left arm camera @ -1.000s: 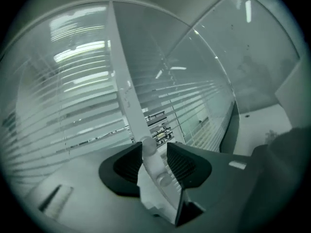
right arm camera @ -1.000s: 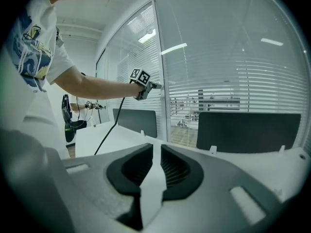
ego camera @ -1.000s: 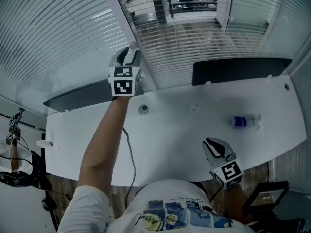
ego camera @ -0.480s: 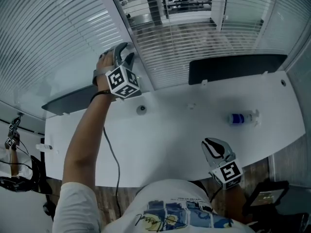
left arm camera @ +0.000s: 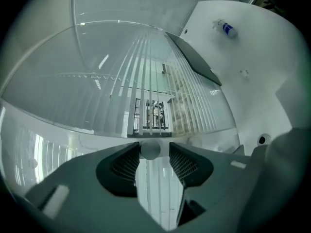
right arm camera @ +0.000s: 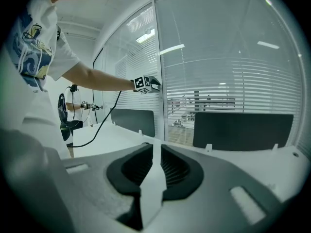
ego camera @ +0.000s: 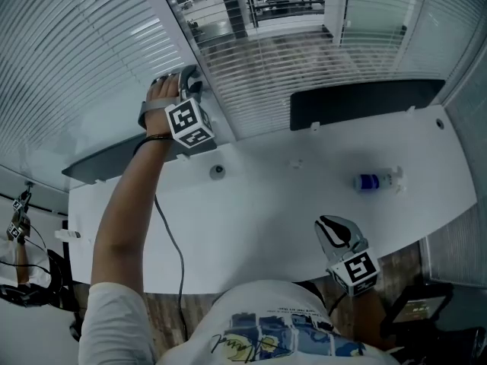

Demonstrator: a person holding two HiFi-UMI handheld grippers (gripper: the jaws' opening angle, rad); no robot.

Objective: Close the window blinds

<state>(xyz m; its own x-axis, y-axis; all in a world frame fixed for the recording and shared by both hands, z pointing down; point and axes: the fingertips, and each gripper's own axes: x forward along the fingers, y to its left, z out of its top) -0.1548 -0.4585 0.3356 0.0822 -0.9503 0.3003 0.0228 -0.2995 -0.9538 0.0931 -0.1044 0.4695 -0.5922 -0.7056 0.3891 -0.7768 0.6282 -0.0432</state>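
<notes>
Left gripper view shows the blinds (left arm camera: pixel 141 72) dead ahead and their round knob (left arm camera: pixel 150 149) between the jaws of our left gripper (left arm camera: pixel 153 147). The knob lies close by one pad and apart from the other. Those jaws stand wide and have just been closing a little. Our right gripper (ego camera: pixel 333 226), jaws together on nothing, hangs well apart at the desk (ego camera: pixel 266 204) edge, so we judge the left hand should do the turning.

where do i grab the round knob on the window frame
Pinch the knob across its rounded sides, coming straight at its face from the room side. It is a small round stub standing out from the window frame, so opposite sides probably suit twisting.
</notes>
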